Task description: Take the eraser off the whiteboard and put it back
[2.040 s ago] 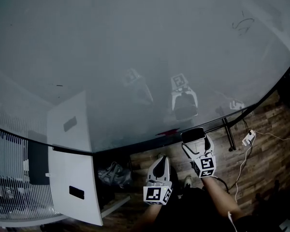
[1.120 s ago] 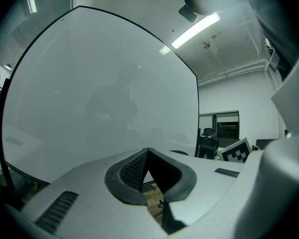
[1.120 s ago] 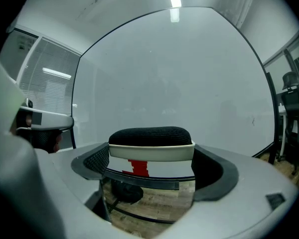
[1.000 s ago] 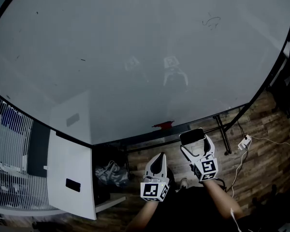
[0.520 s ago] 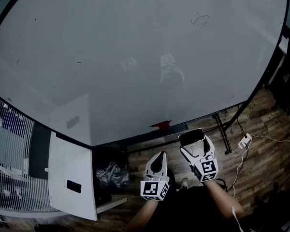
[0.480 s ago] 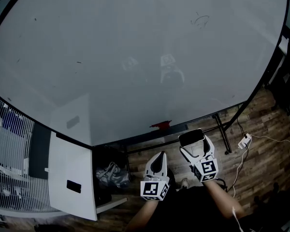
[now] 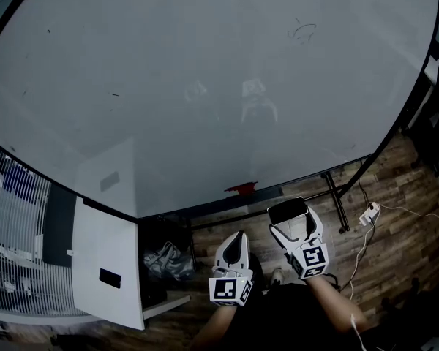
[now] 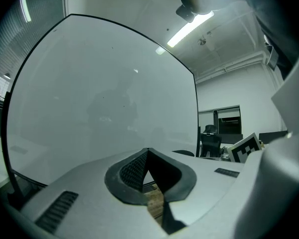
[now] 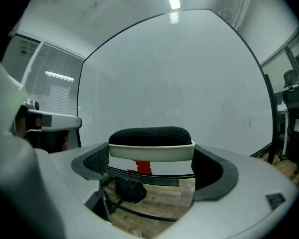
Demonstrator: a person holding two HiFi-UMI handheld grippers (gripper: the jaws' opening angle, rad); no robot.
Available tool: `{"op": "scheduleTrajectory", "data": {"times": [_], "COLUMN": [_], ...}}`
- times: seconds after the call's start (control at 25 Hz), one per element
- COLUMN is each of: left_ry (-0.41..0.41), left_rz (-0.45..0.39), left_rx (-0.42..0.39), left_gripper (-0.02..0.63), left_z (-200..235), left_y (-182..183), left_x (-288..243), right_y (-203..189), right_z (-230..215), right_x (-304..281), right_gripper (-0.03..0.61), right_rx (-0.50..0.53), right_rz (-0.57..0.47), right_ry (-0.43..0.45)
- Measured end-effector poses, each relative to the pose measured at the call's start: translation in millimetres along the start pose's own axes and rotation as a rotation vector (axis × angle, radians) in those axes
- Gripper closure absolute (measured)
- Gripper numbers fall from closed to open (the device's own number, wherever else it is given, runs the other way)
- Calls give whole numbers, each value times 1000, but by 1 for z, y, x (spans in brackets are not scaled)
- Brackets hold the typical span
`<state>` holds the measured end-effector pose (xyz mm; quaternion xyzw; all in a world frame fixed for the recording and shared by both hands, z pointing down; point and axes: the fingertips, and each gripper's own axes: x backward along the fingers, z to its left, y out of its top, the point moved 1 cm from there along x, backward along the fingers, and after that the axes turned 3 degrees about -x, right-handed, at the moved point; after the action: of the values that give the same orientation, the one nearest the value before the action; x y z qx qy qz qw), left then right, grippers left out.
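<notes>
A large whiteboard [image 7: 205, 86] fills most of the head view and stands ahead in both gripper views [image 8: 99, 98] [image 9: 179, 83]. My right gripper [image 7: 289, 214] is shut on the eraser [image 7: 287, 210], a white block with a black felt top [image 9: 150, 143], held a little off the board's lower edge. My left gripper [image 7: 235, 243] hangs beside it, lower, jaws shut with nothing between them [image 8: 148, 159]. A small red thing [image 7: 241, 189] sits on the board's lower rail [image 9: 143, 166].
A faint scribble [image 7: 301, 31] marks the board's upper right. A white cabinet [image 7: 106, 254] stands at the lower left, with a dark bag [image 7: 164, 260] under the board. A power strip and cable [image 7: 369, 214] lie on the wooden floor at right.
Over two seconds the head view swung up the board. In the last half second both grippers dropped slightly, the eraser still held.
</notes>
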<state>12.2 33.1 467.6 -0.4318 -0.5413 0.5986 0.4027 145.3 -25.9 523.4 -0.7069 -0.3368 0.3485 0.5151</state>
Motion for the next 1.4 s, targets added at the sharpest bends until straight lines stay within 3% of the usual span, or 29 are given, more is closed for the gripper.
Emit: {"op": "scheduleTrajectory", "data": {"times": [0.24,0.64,0.96,1.4], "left_ry": [66,88,116,74], "left_rz": [3,-6,-16,-4], "left_rx": [3,-2,0,30], "left_gripper": [607,607,607,607], "left_z": [5,27,69,130], "left_y": [6,14,17,17], "left_x": [14,21,38,56], "right_y": [2,-1,-5,-19], "right_z": [13,42,63,112], "right_x": [4,-9,-30,-53], "right_gripper": [46,46,46,46], "right_rx": [-6,5,4,-3], "right_rz": [8,17,32,55], "right_ry": [39,78,54,-8]}}
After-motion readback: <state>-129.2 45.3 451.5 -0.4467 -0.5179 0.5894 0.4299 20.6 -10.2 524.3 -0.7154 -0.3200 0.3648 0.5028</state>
